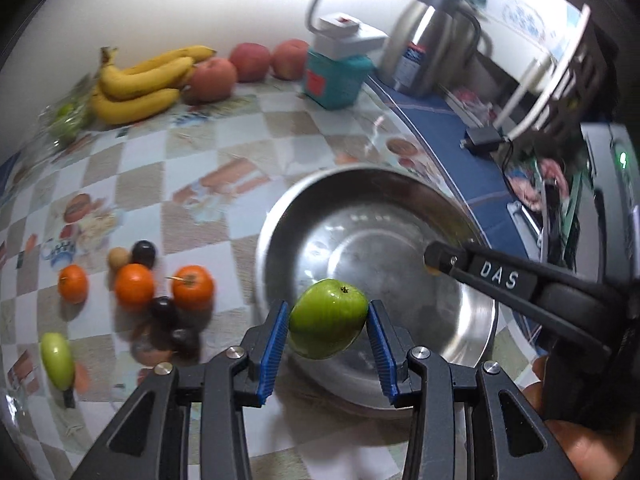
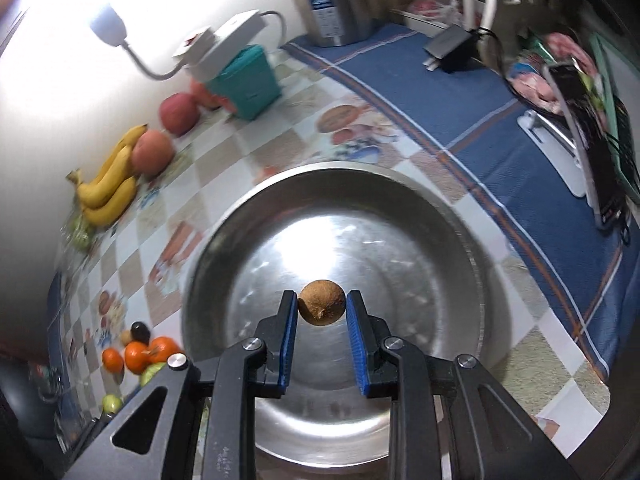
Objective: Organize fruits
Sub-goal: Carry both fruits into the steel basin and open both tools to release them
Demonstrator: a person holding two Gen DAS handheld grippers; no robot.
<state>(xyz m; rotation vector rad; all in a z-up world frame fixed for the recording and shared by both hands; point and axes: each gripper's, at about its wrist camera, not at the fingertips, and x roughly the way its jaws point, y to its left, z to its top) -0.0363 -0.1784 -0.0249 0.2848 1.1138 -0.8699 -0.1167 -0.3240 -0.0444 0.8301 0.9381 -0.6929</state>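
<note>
My left gripper point(image 1: 328, 316) is shut on a green apple point(image 1: 328, 324), held above the near rim of a steel bowl point(image 1: 280, 216). In the right wrist view my right gripper point(image 2: 322, 308) is shut on a small brown round fruit point(image 2: 321, 307), hanging over the middle of the same empty steel bowl point(image 2: 400, 240). The right gripper's black finger point(image 1: 500, 276) reaches over the bowl from the right. Left of the bowl lie three oranges point(image 1: 134, 286), dark plums point(image 1: 164, 310), a small tan fruit point(image 1: 119, 258) and another green fruit point(image 1: 58, 360).
Bananas point(image 1: 140, 84) and three peaches point(image 1: 210, 80) line the back wall beside a teal box point(image 1: 334, 80) with a white lamp base point(image 1: 344, 34). A steel kettle point(image 1: 428, 44) stands on the blue cloth point(image 2: 500, 120). A charger point(image 2: 448, 50) and packets point(image 2: 552, 68) lie at right.
</note>
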